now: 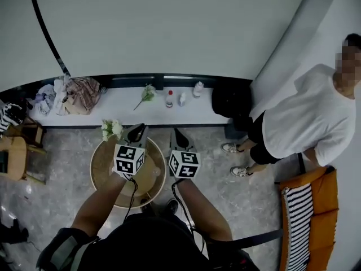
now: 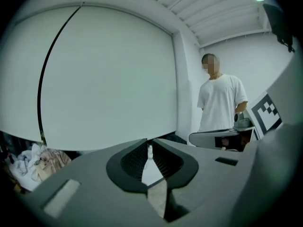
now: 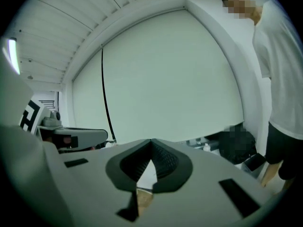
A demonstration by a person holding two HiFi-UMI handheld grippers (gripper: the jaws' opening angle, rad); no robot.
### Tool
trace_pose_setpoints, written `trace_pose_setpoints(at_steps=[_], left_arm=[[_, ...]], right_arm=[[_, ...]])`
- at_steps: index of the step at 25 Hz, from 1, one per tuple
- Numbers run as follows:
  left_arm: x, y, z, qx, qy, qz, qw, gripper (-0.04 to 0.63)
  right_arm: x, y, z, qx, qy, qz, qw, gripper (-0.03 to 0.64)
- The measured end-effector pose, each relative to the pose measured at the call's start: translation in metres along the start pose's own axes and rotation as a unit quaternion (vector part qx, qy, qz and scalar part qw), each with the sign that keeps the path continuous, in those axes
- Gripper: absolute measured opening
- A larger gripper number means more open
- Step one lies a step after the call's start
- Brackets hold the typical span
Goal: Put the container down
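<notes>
Container (image 1: 150,177), apparently the pale see-through vessel, already stands on the round wooden table (image 1: 98,165), just below the two grippers. The left gripper (image 1: 137,130) and right gripper (image 1: 179,134) are both closed, holding nothing. It looks light, rigid and perhaps slippery, so its opposite side walls seem the best place to grip.

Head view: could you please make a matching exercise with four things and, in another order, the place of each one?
Things:
1. white flowers
2. black bag
3. pile of clothes
4. orange seat

Places:
A. left end of the white ledge
B. lower right corner of the picture
C. far edge of the round table
D. right end of the white ledge

Pairs: 1-C, 2-D, 3-A, 4-B
</notes>
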State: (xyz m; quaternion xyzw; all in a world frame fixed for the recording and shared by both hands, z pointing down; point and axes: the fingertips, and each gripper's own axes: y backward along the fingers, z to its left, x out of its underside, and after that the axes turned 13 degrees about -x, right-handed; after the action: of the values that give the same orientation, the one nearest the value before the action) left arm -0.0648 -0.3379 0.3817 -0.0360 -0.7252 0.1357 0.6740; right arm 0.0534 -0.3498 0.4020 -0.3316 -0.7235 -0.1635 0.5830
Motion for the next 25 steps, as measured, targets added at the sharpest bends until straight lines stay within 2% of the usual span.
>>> trace_pose_setpoints(at_steps=[5,10,15,25], left_arm=[[-0.067,0.015,-0.006,0.004,0.010,-0.062,0.9980,0.035],[-0.100,0.025,-0.010,0.011,0.014,-0.092,0.9956,0.035],[-0.125,0.034,-0.013,0.021,0.028,-0.113,0.9930,0.035],[-0.126,0.034,-0.021,0.033,0.037,-0.116,0.9921,0.035]], right_arm=[[-0.077,0.006,0.023,-0.021,0.040,-0.071,0.996,0.002],[-0.116,0.013,0.049,-0.042,0.060,-0.107,0.992,0.002],[-0.138,0.020,0.056,-0.048,0.051,-0.124,0.990,0.002],[-0.146,0.028,0.056,-0.041,0.059,-0.134,0.988,0.002]])
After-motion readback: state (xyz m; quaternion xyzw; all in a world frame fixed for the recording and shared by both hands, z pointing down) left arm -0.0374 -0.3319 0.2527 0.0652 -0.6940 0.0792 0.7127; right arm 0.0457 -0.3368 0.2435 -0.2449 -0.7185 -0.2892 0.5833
